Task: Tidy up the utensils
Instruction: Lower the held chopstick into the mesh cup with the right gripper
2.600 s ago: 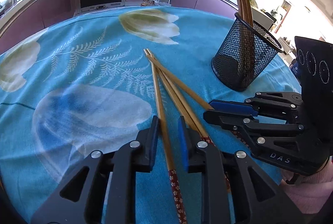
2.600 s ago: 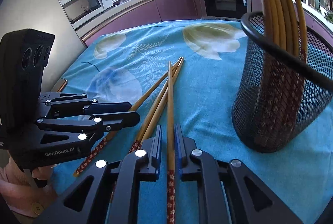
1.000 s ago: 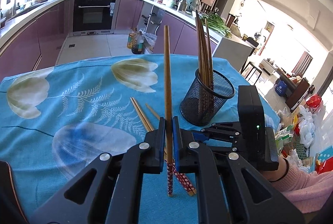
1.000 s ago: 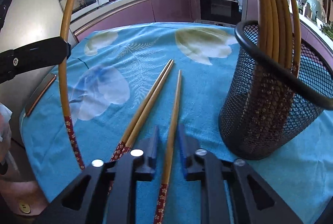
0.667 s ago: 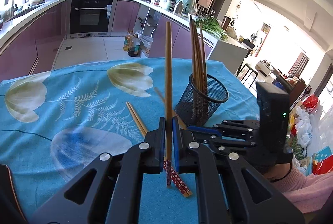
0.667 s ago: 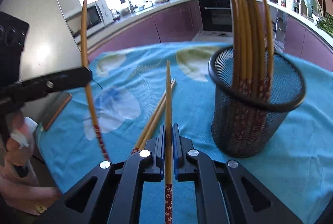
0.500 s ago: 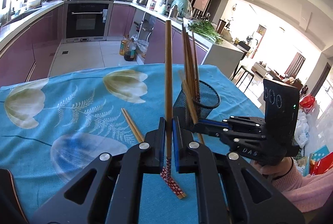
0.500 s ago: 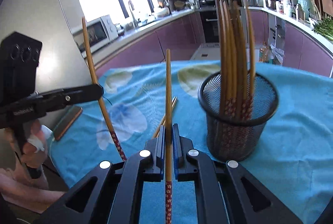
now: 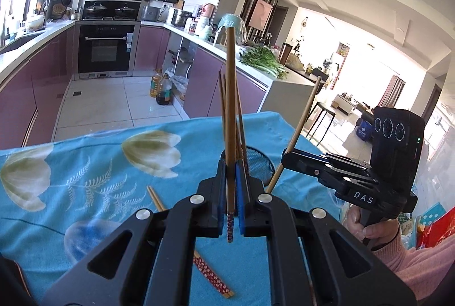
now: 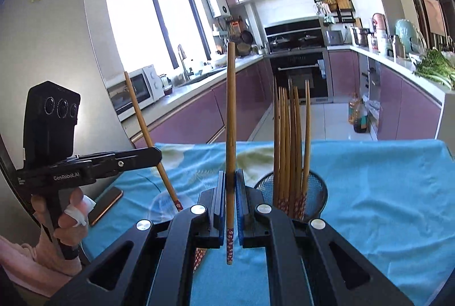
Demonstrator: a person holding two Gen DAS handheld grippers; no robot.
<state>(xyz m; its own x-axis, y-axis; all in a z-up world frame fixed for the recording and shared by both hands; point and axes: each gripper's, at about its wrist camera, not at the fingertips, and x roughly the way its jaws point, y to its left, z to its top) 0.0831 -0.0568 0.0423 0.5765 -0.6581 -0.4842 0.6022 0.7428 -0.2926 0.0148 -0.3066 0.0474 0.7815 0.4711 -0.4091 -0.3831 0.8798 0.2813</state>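
Observation:
My left gripper [image 9: 231,183] is shut on a wooden chopstick [image 9: 231,107] that stands upright, its red patterned end hanging below the pads. My right gripper [image 10: 231,186] is shut on a second chopstick [image 10: 231,121], also upright. Both are lifted above the blue tablecloth. The black mesh holder [image 10: 315,192] stands just behind and right of the right gripper, with several chopsticks [image 10: 290,135] in it. In the left wrist view the holder [image 9: 260,163] sits behind my fingers, and the right gripper [image 9: 287,161] hangs beside it. A pair of chopsticks [image 9: 210,274] lies on the cloth.
The table carries a blue flowered cloth [image 9: 85,169]. A phone [image 10: 105,205] lies near its left edge, beside the hand on the left gripper [image 10: 157,155]. A person's pink sleeve [image 9: 421,266] is at the right. Kitchen counters and an oven stand beyond the table.
The right gripper closed on a chopstick lying on the cloth and lifted it upright. Both grippers rose with their chopsticks, and the holder now sits lower in both views.

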